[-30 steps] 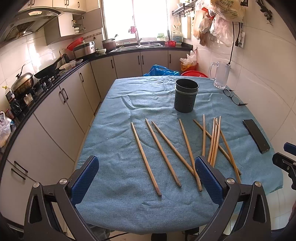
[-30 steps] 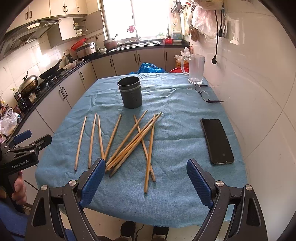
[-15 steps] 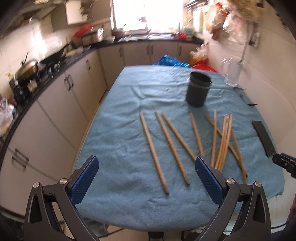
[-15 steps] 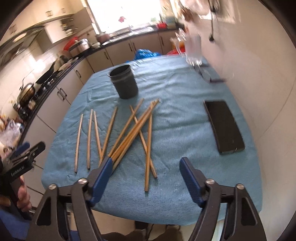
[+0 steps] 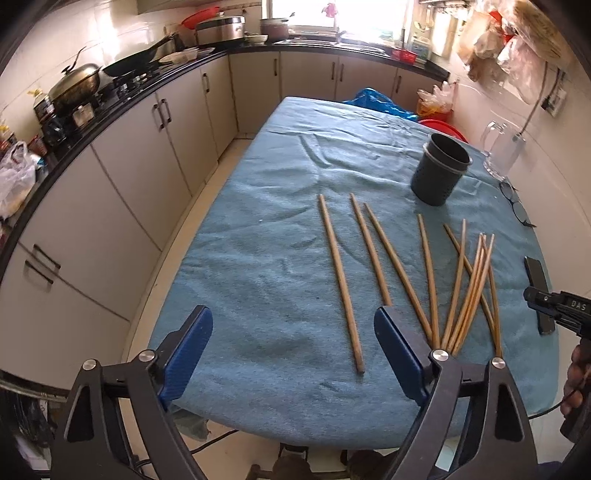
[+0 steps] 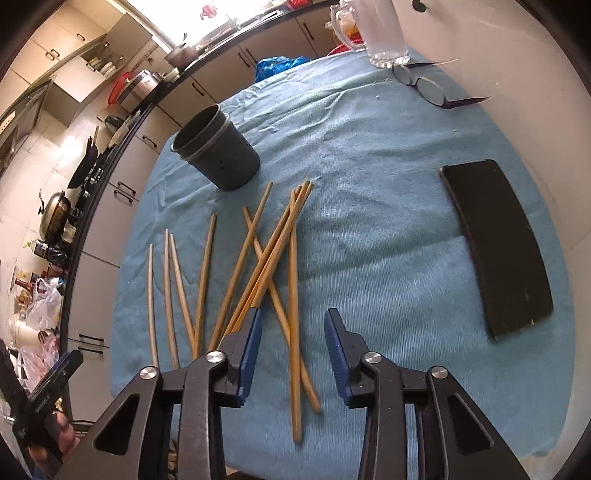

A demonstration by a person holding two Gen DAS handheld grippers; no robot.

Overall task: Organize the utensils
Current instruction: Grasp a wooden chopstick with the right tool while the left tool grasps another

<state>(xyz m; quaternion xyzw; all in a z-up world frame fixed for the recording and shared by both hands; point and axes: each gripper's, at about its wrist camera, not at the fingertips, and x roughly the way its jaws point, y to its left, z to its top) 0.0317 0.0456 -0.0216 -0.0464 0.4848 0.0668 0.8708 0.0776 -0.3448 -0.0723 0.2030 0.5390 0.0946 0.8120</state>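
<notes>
Several wooden chopsticks lie on the blue cloth-covered table [image 5: 258,258]: some spread singly [image 5: 340,280], others in a crossed pile [image 6: 273,251]. A dark perforated holder [image 5: 439,173] [image 6: 221,151] stands upright behind them. My left gripper [image 5: 291,325] hovers over the near end of the leftmost chopstick. Its jaws are wide and closing, with that stick between them untouched. My right gripper [image 6: 293,321] is low over the pile's right side. Its jaws are closing with two crossed chopsticks [image 6: 293,295] in the gap, and the pads are not pressing on them.
A black phone [image 6: 495,243] lies at the table's right edge. Glasses [image 6: 424,86] and a glass mug [image 6: 380,33] sit at the far right by the wall. Kitchen cabinets [image 5: 110,206] run along the left. A hand [image 5: 576,373] holds the other gripper.
Both grippers moved down and in toward the chopsticks and rolled. The right jaws narrowed greatly around the pile's right sticks. The left jaws narrowed slightly.
</notes>
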